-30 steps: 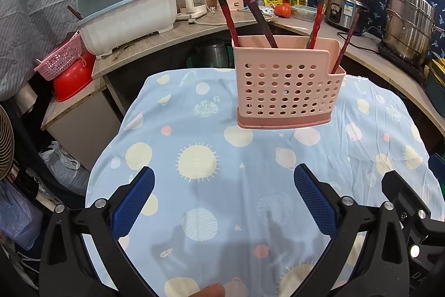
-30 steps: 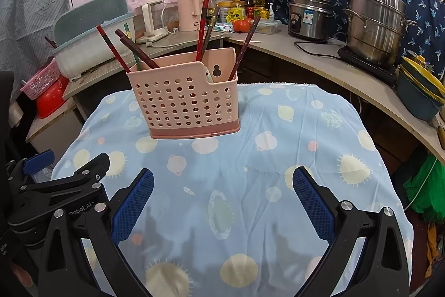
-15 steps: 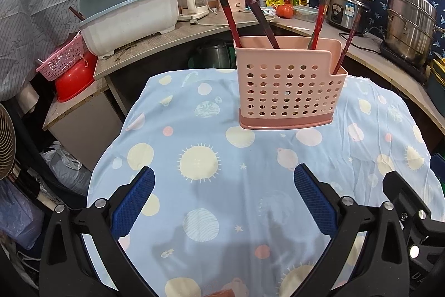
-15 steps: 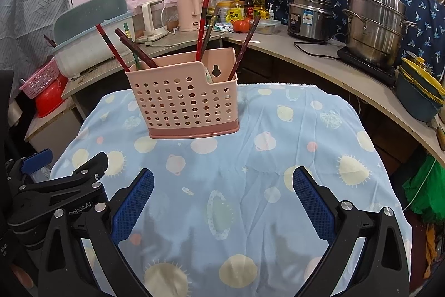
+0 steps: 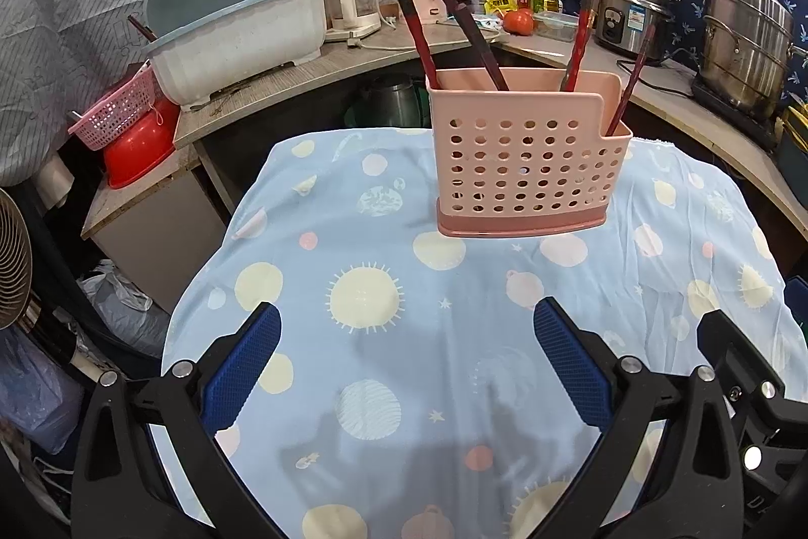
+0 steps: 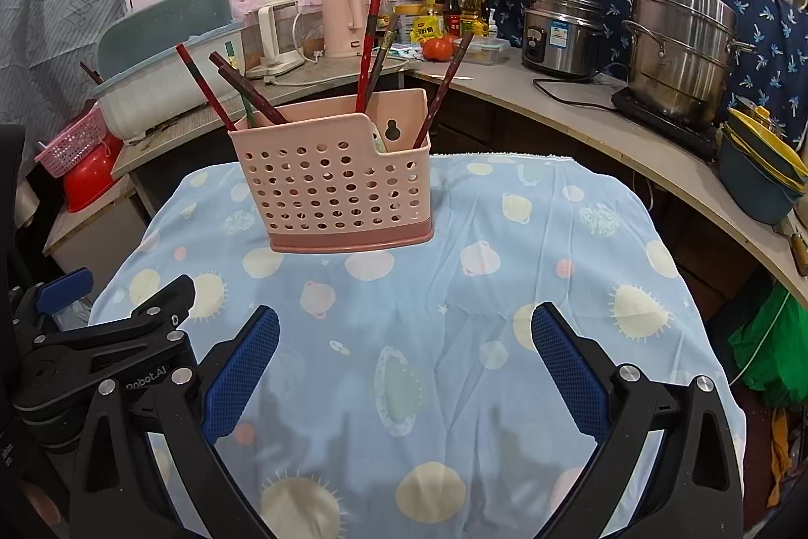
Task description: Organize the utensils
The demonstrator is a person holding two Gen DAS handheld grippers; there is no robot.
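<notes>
Pink perforated plastic utensil caddy (image 5: pixel 527 165) upright at far middle of the blue sun-and-planet print tablecloth (image 5: pixel 404 337), dark red chopsticks (image 5: pixel 411 21) leaning inside. Left gripper (image 5: pixel 406 359) and right gripper (image 6: pixel 404 359) both spread wide, empty, well short of it. Behind: steel stockpot (image 6: pixel 679 49), grey-white dish bin (image 5: pixel 237 34).

"Robot.AI" on left claw (image 6: pixel 116 322)

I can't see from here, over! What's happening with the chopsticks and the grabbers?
Left gripper open, empty. Right gripper open, empty. Chopsticks standing in pink holder on tablecloth. Nothing in the way.
</notes>
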